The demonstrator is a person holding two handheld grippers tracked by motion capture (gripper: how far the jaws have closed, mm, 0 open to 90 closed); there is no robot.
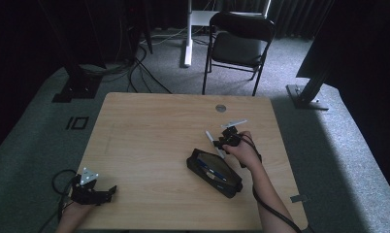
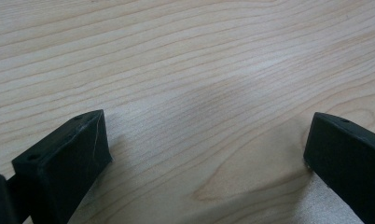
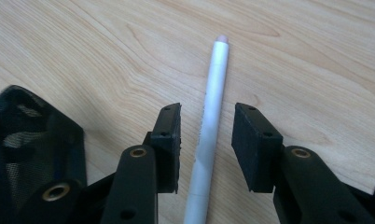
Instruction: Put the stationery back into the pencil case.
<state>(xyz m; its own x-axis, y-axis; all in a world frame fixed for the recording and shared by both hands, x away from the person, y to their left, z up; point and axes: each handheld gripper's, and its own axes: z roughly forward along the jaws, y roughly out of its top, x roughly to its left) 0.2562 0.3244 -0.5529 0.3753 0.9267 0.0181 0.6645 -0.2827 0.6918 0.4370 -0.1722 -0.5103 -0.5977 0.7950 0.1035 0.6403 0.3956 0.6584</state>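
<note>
One pen [image 3: 212,116] lying on bench [image 1: 149,141] beside open case [image 1: 215,172], straddled by right gripper [image 3: 206,140], fingers apart, not yet closed; left gripper [image 2: 204,149] wide open, idle; probably packing barely begun.

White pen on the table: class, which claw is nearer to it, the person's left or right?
Right. The right claw straddles the white pen, jaws open on either side. The left claw sits far off at the table's near left corner.
</note>
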